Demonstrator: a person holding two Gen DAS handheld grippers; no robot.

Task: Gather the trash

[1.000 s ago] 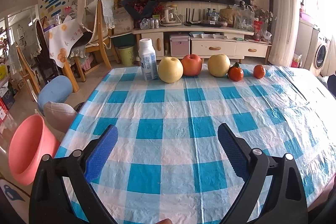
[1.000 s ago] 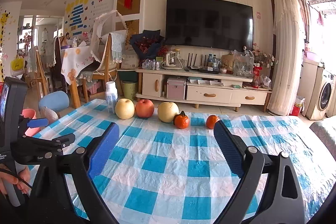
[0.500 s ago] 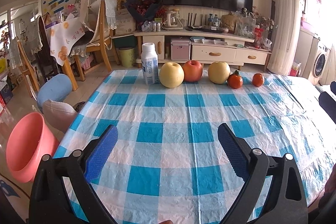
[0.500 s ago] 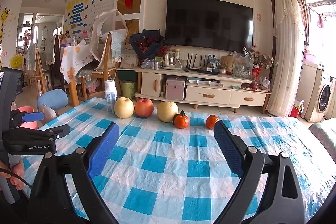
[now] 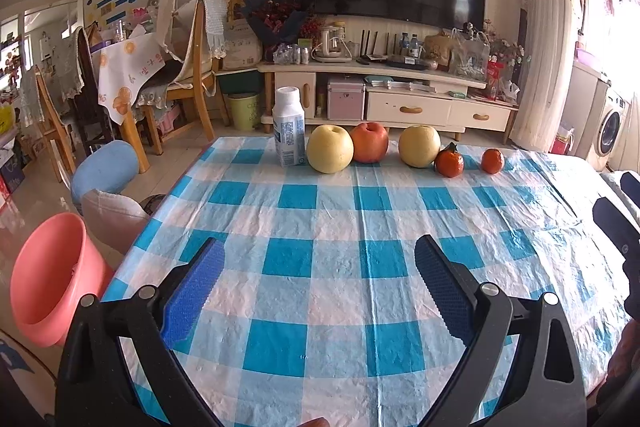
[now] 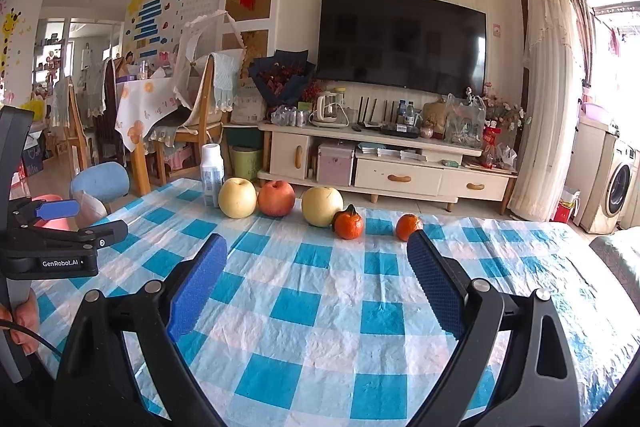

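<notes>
A white milk bottle (image 5: pixel 289 127) (image 6: pixel 212 175) stands upright at the far edge of the blue-checked tablecloth (image 5: pixel 340 227) (image 6: pixel 320 287), at the left end of a row of fruit. My left gripper (image 5: pixel 318 261) hangs open over the near middle of the table, nothing between its blue pads. My right gripper (image 6: pixel 316 255) is also open and empty, well short of the fruit row. A pink bucket (image 5: pixel 48 279) (image 6: pixel 50 211) sits on the floor off the table's left side. The left gripper's body shows at the left of the right wrist view, a hand on its handle.
Along the far edge lie a yellow pear (image 5: pixel 330 149), a red apple (image 5: pixel 370 142), a second pear (image 5: pixel 419 146) and two tangerines (image 5: pixel 450 162) (image 5: pixel 492 161). A blue stool (image 5: pixel 105 171) and wooden chairs (image 5: pixel 192 79) stand left; a TV cabinet (image 5: pixel 380 99) behind.
Both wrist cameras have tilted up slightly, so the fruit row and room sit lower in the frame. The grippers stay open and the objects on the table have not moved.
</notes>
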